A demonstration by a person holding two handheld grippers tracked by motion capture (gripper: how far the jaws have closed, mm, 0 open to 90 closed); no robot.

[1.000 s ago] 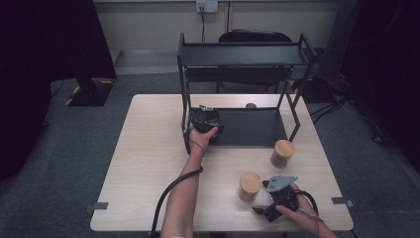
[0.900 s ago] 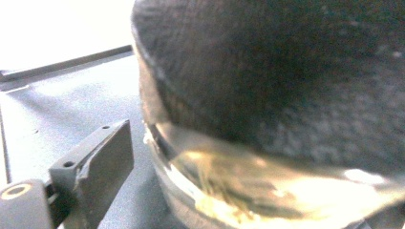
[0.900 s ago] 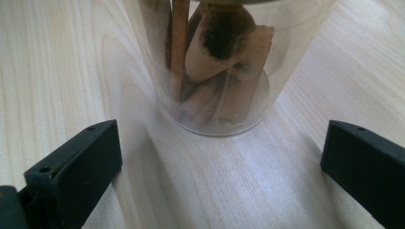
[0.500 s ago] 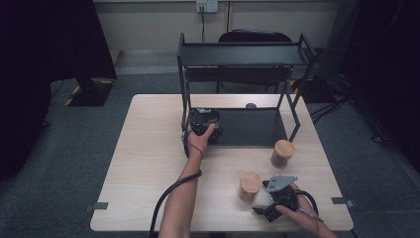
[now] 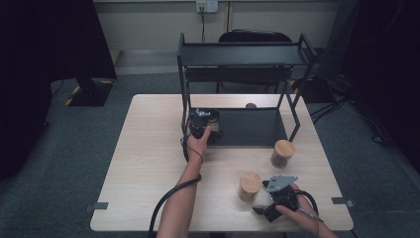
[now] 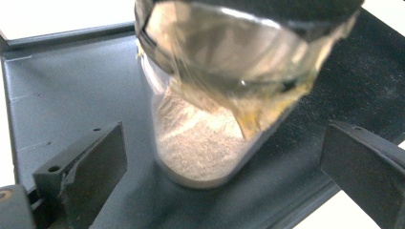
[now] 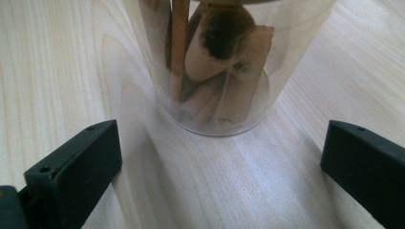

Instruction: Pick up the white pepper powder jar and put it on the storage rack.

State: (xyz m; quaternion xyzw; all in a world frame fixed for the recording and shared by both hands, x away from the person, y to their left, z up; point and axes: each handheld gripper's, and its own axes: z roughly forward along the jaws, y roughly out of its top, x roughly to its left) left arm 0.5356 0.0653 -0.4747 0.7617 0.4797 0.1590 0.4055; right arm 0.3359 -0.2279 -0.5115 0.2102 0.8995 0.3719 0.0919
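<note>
Right gripper (image 5: 262, 210), lower right of high view: jaws wide, cinnamon jar (image 7: 217, 62) ahead, untouched, top cut off. Left gripper (image 6: 224, 176): jaws just opened, powder jar (image 6: 210, 143) between, unpressed, on shelf tray (image 6: 62, 90); lid blurred.

Rack (image 5: 242, 57) posts and top shelf hem in the rear desk (image 5: 148, 163). Desk's left half open. Two wood-lidded jars (image 5: 282, 152) stand front right.

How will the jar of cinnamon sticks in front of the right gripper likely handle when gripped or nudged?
The jar has smooth clear walls, so the fingers may slip. It stands tall on a narrow base, so a high push could tip it. Sticks only partly fill it, so it is probably light.
</note>
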